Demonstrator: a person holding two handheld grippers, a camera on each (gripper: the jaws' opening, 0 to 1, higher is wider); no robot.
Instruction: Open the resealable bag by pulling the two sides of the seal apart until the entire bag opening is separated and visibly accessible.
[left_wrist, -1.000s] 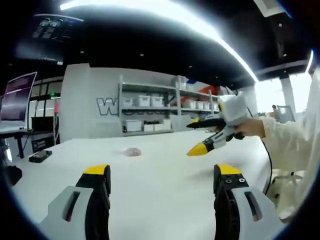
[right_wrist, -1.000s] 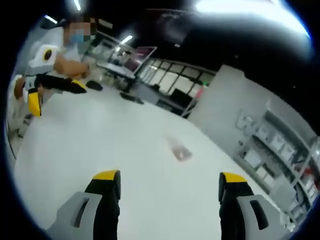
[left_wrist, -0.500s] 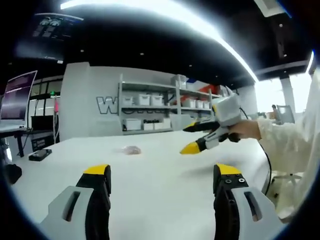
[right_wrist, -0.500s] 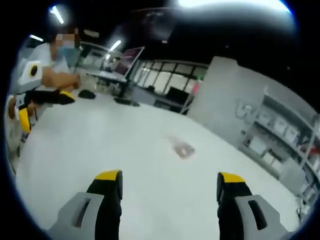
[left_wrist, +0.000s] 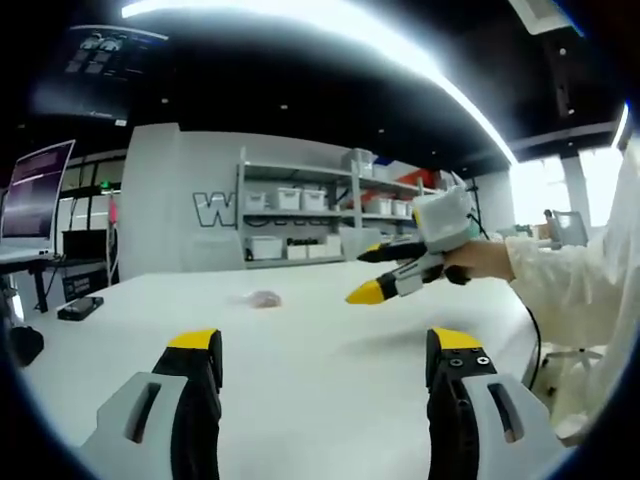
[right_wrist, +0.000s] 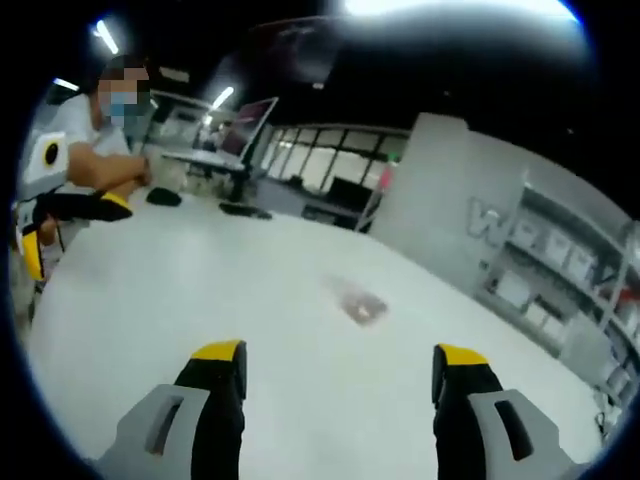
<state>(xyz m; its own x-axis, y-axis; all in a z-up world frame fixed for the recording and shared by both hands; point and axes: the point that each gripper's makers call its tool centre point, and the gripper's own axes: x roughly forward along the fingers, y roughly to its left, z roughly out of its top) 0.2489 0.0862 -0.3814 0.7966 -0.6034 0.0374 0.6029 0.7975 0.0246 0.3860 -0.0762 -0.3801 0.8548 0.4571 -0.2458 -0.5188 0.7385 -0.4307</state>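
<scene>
The bag (left_wrist: 264, 299) lies flat on the white table (left_wrist: 320, 350), far ahead of the left gripper (left_wrist: 325, 345) and a little left of its midline, well apart from both jaws, which stand wide and hold nothing. In the left gripper view the right gripper (left_wrist: 385, 272) comes in from the right, held above the table by a hand (left_wrist: 478, 260) in a white sleeve (left_wrist: 580, 290); its yellow tips point left toward the bag but stop well short of it, to the bag's right, and its jaws look parted. In the right gripper view the bag (right_wrist: 361, 304) sits far ahead, roughly between the right gripper's (right_wrist: 340, 360) spread, empty jaws, untouched. It is small and blurred there, seemingly clear with something pinkish inside, and whether its seal is closed cannot be told. The left gripper (right_wrist: 60, 225) shows at the far left, low over the table edge, well away from the bag. Shelves (left_wrist: 310, 215) with white bins stand behind the table.
</scene>
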